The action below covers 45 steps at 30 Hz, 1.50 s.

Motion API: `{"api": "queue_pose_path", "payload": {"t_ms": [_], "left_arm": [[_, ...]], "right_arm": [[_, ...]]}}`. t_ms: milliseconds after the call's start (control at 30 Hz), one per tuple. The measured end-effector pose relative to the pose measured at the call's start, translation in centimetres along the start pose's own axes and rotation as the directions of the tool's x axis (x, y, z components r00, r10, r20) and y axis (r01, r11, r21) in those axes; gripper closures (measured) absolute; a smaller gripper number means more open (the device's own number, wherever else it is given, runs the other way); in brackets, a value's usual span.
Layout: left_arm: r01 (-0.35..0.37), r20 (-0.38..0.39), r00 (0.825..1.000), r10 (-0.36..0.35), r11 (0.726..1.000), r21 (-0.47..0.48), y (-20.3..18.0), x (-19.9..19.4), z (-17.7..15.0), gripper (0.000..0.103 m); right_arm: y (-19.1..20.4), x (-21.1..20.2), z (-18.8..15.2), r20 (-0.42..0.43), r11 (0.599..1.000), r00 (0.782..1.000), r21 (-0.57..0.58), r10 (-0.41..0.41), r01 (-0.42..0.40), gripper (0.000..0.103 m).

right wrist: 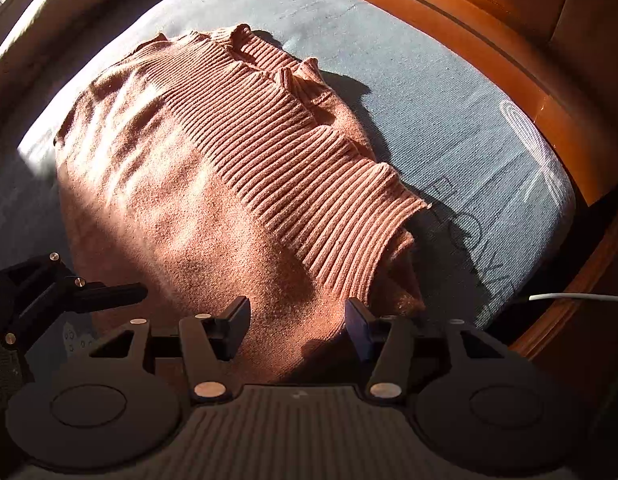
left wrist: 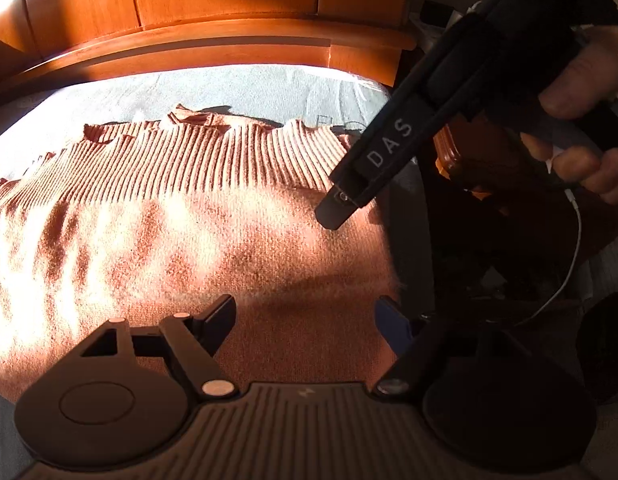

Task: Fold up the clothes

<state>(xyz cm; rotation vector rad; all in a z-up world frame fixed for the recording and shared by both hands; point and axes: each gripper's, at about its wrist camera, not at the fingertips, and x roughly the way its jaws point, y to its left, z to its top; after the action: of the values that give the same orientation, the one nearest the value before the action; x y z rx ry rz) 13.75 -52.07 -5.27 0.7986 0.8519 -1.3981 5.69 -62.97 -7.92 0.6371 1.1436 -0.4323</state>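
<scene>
A rust-pink knit sweater (left wrist: 197,240) (right wrist: 213,184) lies folded on a blue-grey cushion (left wrist: 237,92) (right wrist: 449,120), its ribbed hem (left wrist: 213,156) (right wrist: 309,176) on top. My left gripper (left wrist: 305,320) hovers open over the sweater's plain knit, with nothing pinched between its fingers. My right gripper (right wrist: 297,322) stands open above the sweater's near corner, with fabric below the gap but not clamped. In the left wrist view the right gripper (left wrist: 337,210) slants down to the sweater's right edge, held by a hand (left wrist: 581,80). In the right wrist view the left gripper (right wrist: 121,294) shows at the left.
An orange wooden frame (left wrist: 213,44) (right wrist: 529,60) borders the cushion on the far side. A white cable (left wrist: 569,264) (right wrist: 581,297) runs beside the cushion's edge. Strong sunlight and deep shadow cross the sweater. Bare cushion lies beyond the ribbed hem.
</scene>
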Motion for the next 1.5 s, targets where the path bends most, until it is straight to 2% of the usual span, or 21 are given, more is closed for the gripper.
{"api": "queue_pose_path", "payload": {"t_ms": [133,300,400,533,600,667,733,767,867,933,1000,1067,1200,1233,1300,1400,1500], "left_arm": [[-0.027,-0.016,1.0,0.027,1.0,0.017,-0.8,1.5,-0.4,0.023],[-0.016,-0.008,1.0,0.016,1.0,-0.004,-0.4,0.8,-0.5,0.021],[-0.014,0.035,0.999,0.014,1.0,0.0,-0.3,-0.1,-0.2,0.021],[0.035,0.077,0.996,-0.042,0.995,0.089,-1.4,-0.8,-0.8,0.021],[0.06,0.077,0.994,-0.072,0.988,0.139,-2.2,-0.6,-1.2,0.021],[0.072,0.076,0.993,-0.086,0.983,0.168,-2.6,-0.3,-1.5,0.021],[0.109,0.023,0.993,-0.114,0.982,0.152,-2.7,0.9,-1.6,0.021],[0.124,0.002,0.992,-0.126,0.981,0.147,-2.7,1.3,-1.6,0.021],[0.14,-0.014,0.99,-0.14,0.976,0.165,-3.1,1.2,-1.2,0.021],[0.147,0.006,0.989,-0.15,0.976,0.159,-2.9,0.7,-0.6,0.021],[0.135,0.047,0.988,-0.144,0.977,0.164,-2.5,0.1,0.1,0.02],[0.127,0.052,0.989,-0.139,0.974,0.186,-2.4,0.4,0.6,0.02],[0.101,0.031,0.993,-0.11,0.973,0.207,-2.4,2.0,1.1,0.02],[0.101,0.02,0.994,-0.108,0.974,0.201,-2.3,2.3,1.1,0.019],[0.102,-0.001,0.995,-0.103,0.977,0.188,-2.1,2.9,1.0,0.018],[0.112,0.003,0.994,-0.114,0.982,0.155,-1.5,1.8,0.7,0.018],[0.082,0.019,0.996,-0.085,0.988,0.134,-0.4,0.4,0.0,0.018]], "right_arm": [[-0.5,0.2,0.1,-0.003,1.0,1.0,0.001,0.014,-0.014,0.045],[-0.6,-0.3,-0.2,0.009,1.0,1.0,-0.015,-0.002,0.002,0.045],[-1.2,-1.5,-0.7,0.052,1.0,0.999,0.001,0.009,-0.009,0.045],[-1.6,-2.1,-0.9,0.099,0.999,0.994,-0.014,0.045,-0.044,0.046],[-1.4,-1.7,-0.7,0.096,0.997,0.993,-0.036,0.075,-0.072,0.048],[-1.6,-0.6,-0.6,0.083,0.997,0.994,-0.04,0.067,-0.064,0.048],[-2.3,0.8,-0.7,0.06,1.0,0.998,-0.016,0.025,-0.024,0.048],[-2.8,1.4,-0.8,0.048,1.0,0.999,0.002,0.0,0.0,0.053],[-3.6,0.4,-0.8,0.073,0.999,0.997,0.052,0.009,-0.013,0.055],[-3.3,-0.8,-0.7,0.111,1.0,0.994,0.027,0.01,-0.013,0.054],[-3.1,-1.9,-0.2,0.153,0.999,0.988,0.006,0.033,-0.035,0.054],[-2.8,-2.2,0.6,0.177,0.997,0.981,-0.01,0.078,-0.077,0.054],[-1.6,0.1,2.8,0.153,0.99,0.981,-0.09,0.123,-0.11,0.057],[-1.5,1.2,3.2,0.128,0.988,0.984,-0.103,0.125,-0.112,0.057],[-1.8,2.8,3.2,0.089,0.992,0.993,-0.11,0.075,-0.065,0.063],[-2.3,2.2,3.2,0.092,0.991,0.991,-0.102,0.095,-0.085,0.063],[-2.4,1.1,3.5,0.107,0.99,0.99,-0.116,0.09,-0.078,0.063]]}}
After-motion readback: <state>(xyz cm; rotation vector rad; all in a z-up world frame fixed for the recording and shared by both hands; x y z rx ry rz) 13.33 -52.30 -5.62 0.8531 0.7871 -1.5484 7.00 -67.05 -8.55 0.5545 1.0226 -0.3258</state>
